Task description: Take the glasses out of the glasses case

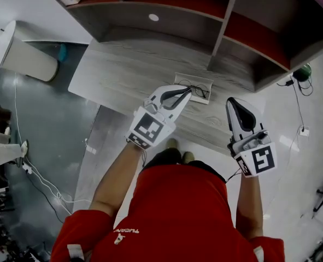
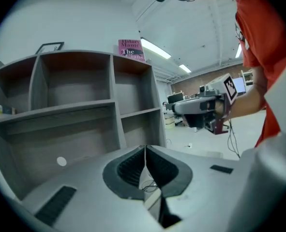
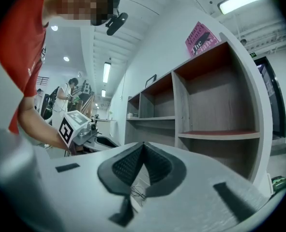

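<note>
An open pale glasses case (image 1: 200,81) lies on the grey wood-grain desk (image 1: 123,70), with dark-framed glasses (image 1: 199,91) inside. In the head view my left gripper (image 1: 189,90) hovers with its tips over the case's left end, jaws shut and nothing between them. My right gripper (image 1: 230,100) is just right of the case, jaws together and empty. In the left gripper view the shut jaws (image 2: 145,148) point at the shelves, and the glasses (image 2: 150,187) show in the gap below. The right gripper view shows its shut jaws (image 3: 143,143) with the glasses (image 3: 139,193) below them.
A grey shelf unit with reddish boards (image 1: 205,15) stands along the desk's far edge, with a pink book (image 2: 131,50) on top. A white round table (image 1: 8,48) and cables (image 1: 46,184) are on the floor at left. A power socket (image 1: 304,130) lies on the floor at right.
</note>
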The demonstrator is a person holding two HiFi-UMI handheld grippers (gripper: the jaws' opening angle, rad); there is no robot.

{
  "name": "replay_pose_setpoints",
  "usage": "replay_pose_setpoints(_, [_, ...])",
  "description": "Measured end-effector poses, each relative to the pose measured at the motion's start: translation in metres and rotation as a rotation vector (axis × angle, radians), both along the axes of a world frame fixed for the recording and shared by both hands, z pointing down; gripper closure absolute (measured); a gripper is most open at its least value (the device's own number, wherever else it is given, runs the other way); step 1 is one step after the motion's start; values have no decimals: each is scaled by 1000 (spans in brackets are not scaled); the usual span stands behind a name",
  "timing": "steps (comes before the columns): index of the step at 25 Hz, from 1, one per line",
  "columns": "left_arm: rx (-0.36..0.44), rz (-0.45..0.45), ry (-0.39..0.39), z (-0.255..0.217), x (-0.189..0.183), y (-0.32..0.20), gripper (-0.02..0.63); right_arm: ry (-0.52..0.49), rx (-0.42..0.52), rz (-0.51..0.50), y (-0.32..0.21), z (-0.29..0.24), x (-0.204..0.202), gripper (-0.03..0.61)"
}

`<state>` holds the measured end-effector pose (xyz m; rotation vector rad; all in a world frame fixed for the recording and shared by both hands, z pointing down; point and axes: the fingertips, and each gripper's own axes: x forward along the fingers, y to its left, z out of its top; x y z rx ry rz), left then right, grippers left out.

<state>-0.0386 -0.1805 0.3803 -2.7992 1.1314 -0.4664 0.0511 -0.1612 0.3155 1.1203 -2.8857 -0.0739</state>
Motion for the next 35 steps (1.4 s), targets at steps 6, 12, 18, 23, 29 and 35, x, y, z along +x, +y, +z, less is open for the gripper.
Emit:
replay_pose_setpoints(6, [-92, 146, -124, 42, 7, -23, 600, 31, -26, 85, -19, 11, -8, 574])
replay_pose_setpoints(12, [-181, 264, -250, 85, 15, -37, 529, 50, -49, 150, -29, 19, -5, 574])
replay_pose_setpoints(18, [-240, 331, -423, 127, 22, -49, 489, 49, -75, 150, -42, 28, 7, 575])
replay_pose_setpoints(23, [-289, 352, -507, 152, 26, -56, 476, 44, -86, 130, -48, 33, 18, 574])
replay_pose_setpoints(29, [-361, 388, -604, 179, 27, -63, 462, 39, -110, 120, -49, 43, 29, 574])
replay_pose_setpoints(35, [-420, 463, -705, 200, 28, -62, 462, 37, -126, 135, -49, 49, 42, 574])
